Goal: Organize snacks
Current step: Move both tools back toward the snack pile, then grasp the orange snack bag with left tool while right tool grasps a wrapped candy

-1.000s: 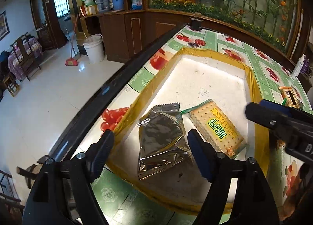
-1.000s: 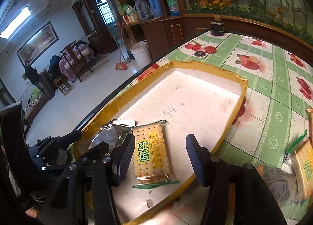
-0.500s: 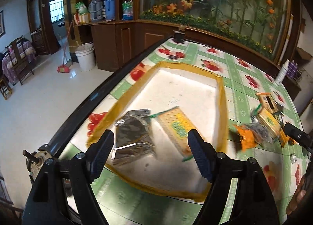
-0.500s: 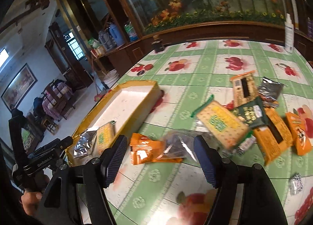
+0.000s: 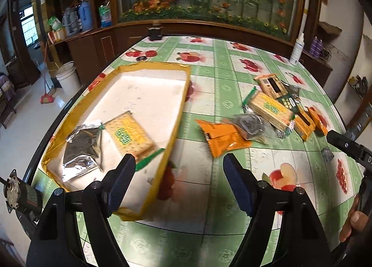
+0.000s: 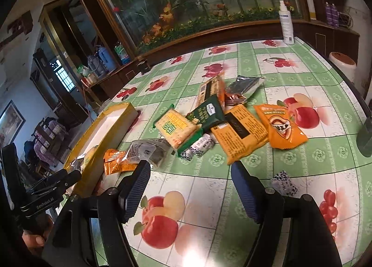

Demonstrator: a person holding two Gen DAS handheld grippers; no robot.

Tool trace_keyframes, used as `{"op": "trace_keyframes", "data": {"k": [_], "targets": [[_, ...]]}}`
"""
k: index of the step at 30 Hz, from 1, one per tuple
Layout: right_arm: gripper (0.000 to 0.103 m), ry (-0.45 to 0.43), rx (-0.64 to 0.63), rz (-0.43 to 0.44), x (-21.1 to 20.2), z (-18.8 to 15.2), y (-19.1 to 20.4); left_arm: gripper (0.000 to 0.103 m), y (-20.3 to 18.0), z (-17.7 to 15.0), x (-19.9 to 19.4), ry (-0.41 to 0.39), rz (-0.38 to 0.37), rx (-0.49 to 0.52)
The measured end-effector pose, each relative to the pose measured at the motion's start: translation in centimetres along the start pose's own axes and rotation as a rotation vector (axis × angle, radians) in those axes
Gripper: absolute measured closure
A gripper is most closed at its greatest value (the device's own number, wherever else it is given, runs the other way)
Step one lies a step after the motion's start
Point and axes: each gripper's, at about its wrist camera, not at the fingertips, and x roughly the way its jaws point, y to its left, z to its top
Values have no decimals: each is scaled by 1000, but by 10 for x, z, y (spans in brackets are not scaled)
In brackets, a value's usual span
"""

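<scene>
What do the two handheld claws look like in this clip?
Both the left claw and right claw share a black frame with silver screw heads and dark blue ribbed finger pads. The left one's side reads "GenRobot.AI" in white.

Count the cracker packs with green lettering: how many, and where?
2. One cracker pack lies in the tray beside a silver pouch; the other lies in the pile on the table. More may be hidden under the pile.
</scene>
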Motion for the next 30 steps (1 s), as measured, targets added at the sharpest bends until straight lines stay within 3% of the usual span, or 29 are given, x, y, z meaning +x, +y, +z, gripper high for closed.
{"op": "trace_keyframes", "data": {"k": [11, 19, 22, 25, 30], "targets": [[28, -18, 60, -44, -19, -12, -43, 25, -20, -6, 2, 17, 2, 40], [26, 13, 34, -101, -19, -19, -59, 25, -32, -10, 22, 60, -6, 69], [26, 29, 14, -124, -15, -21, -63, 25, -39, -6, 31, 73, -44, 89], [26, 40, 8, -133, -13, -21, -69, 25, -55, 4, 36, 58, -69, 175], [23, 70, 1, -143, -8, -17, -79, 25, -77, 22, 49, 38, -35, 353]]}}
